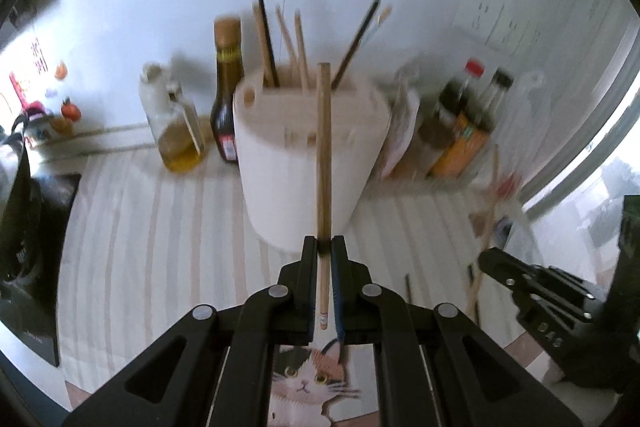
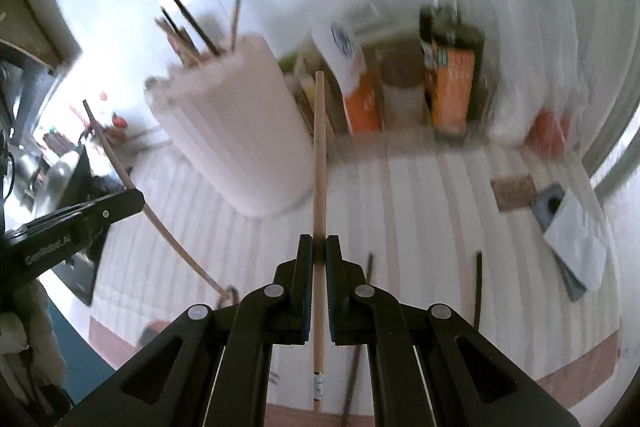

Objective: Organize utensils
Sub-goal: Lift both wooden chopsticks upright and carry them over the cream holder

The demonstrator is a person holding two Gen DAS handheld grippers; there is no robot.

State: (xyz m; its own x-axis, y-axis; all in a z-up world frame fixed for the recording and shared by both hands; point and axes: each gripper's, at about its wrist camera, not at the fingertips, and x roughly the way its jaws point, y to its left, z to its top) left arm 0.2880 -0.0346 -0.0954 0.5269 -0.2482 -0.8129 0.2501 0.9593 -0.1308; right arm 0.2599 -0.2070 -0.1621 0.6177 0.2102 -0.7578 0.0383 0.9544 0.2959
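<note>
A white chopstick holder (image 1: pixel 308 155) stands on the striped mat with several wooden and dark chopsticks (image 1: pixel 280 43) sticking out. My left gripper (image 1: pixel 324 247) is shut on a wooden chopstick (image 1: pixel 323 147), held upright just in front of the holder. My right gripper (image 2: pixel 319 247) is shut on another wooden chopstick (image 2: pixel 319 155), to the right of the holder (image 2: pixel 236 131). The left gripper (image 2: pixel 72 223) with its chopstick (image 2: pixel 136 191) shows at the left of the right wrist view. The right gripper (image 1: pixel 536 287) shows at the right of the left wrist view.
Sauce and oil bottles (image 1: pixel 228 99) stand behind the holder, more bottles (image 2: pixel 452 67) and packets along the wall at right. Dark chopsticks (image 2: pixel 478 287) lie on the striped mat (image 2: pixel 420 211). A card and a white packet (image 2: pixel 576 239) lie at right. A cat-print mat (image 1: pixel 308 383) lies near.
</note>
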